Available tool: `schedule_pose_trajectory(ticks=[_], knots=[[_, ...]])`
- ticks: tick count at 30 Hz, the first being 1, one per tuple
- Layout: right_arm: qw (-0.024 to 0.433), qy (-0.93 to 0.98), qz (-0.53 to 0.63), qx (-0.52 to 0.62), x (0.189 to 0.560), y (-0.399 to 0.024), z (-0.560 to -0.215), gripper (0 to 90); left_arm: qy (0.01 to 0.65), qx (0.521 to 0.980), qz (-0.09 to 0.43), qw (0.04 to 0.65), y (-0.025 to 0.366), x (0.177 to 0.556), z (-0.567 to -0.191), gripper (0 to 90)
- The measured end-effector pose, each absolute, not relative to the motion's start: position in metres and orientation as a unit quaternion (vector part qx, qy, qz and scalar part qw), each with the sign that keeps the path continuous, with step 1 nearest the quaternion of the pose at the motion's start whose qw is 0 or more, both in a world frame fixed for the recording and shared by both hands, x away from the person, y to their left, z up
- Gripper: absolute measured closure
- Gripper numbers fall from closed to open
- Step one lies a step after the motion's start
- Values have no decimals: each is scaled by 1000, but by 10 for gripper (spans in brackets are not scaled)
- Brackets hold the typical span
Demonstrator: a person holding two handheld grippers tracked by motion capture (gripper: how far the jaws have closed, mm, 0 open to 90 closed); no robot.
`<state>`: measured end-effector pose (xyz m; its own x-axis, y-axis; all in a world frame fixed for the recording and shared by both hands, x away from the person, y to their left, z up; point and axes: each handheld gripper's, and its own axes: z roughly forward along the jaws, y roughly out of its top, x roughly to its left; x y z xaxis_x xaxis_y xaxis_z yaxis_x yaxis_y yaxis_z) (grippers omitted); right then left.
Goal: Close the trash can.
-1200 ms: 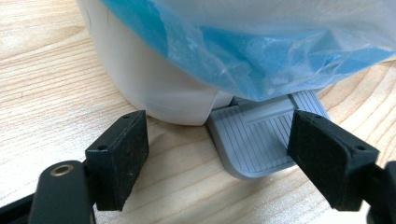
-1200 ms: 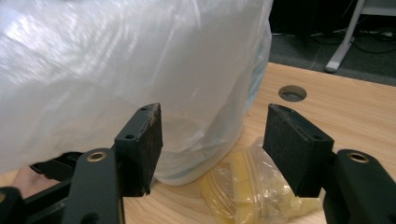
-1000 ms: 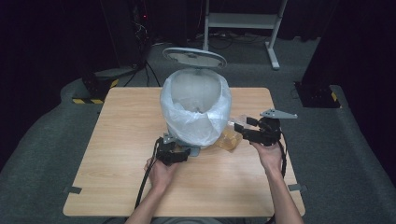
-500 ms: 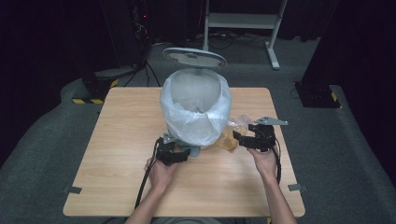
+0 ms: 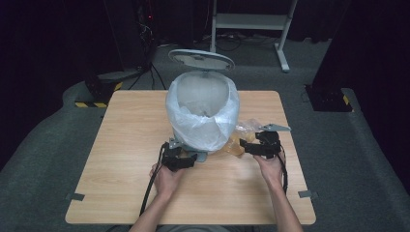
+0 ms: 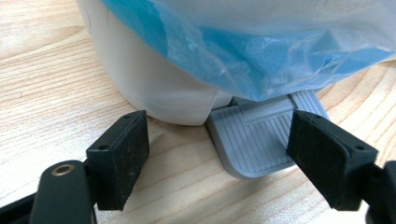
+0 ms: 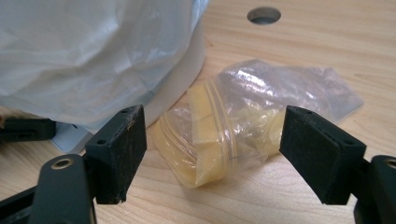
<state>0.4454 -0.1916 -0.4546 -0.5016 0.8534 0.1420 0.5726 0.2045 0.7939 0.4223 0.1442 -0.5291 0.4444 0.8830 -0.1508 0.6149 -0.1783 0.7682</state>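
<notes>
The high view looks forward and down from above the person's side, taking in the whole tabletop from well back. The left gripper view sits low and close, facing the pedal bin's grey pedal. The right gripper view, equally low, faces a plastic bag just beside that same bin, which all three views share.

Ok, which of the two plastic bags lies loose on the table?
The small clear bag with yellow contents, lying on the table beside the bin. The big whitish liner is draped over the bin's rim instead.
</notes>
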Motion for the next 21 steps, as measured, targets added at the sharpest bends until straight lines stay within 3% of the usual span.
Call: schedule_pose_trajectory(ticks=[21], knots=[[174,770,383,479,462,-174,-487,283,501,749,166,401,144,422,-529,209]])
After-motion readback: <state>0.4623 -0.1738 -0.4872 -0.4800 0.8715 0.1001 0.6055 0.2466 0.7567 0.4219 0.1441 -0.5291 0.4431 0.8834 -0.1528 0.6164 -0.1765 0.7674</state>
